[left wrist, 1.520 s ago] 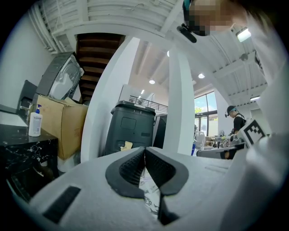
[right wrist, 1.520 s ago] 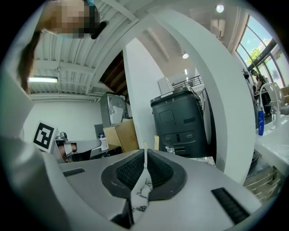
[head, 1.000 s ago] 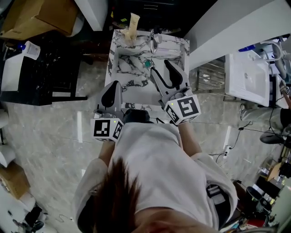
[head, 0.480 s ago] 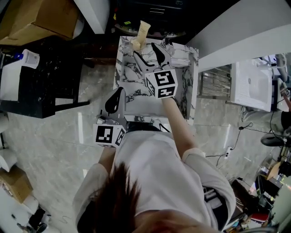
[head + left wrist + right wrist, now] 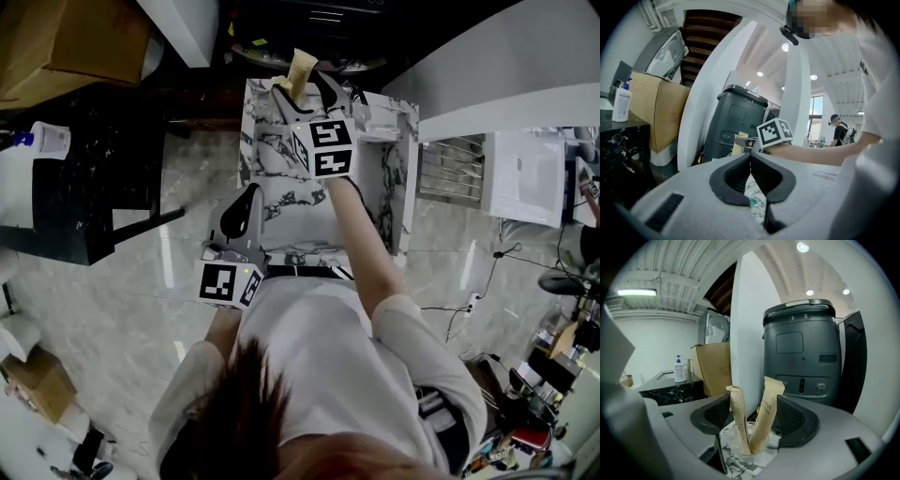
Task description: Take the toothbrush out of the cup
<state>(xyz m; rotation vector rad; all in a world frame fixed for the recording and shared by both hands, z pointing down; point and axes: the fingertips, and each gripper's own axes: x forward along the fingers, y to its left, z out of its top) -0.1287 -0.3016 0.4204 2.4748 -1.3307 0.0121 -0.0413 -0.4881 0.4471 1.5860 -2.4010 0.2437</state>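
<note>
A clear cup (image 5: 740, 448) stands at the far end of the marble basin (image 5: 281, 202) and holds two paper-wrapped toothbrushes (image 5: 767, 411) that lean apart. The same toothbrushes (image 5: 301, 69) show at the top of the head view. My right gripper (image 5: 752, 416) reaches out to them; its jaws have just been opening and now stand wide, one on each side of the wrappers without pressing them. In the head view my right gripper (image 5: 303, 89) flanks the cup. My left gripper (image 5: 246, 192) hangs over the basin's near left part, its jaws shut and empty, as the left gripper view shows (image 5: 751, 158).
A green drain plug (image 5: 753, 202) sits in the basin floor. A dark grey bin (image 5: 801, 352) stands behind the cup. At the left are a cardboard box (image 5: 80, 37) and a black marble counter (image 5: 70, 202) with a pump bottle (image 5: 42, 141). A white basin (image 5: 525, 178) lies at the right.
My right gripper has moved from the basin's near edge out to the cup at the far end, and its jaws have spread. My left gripper shifted a little forward.
</note>
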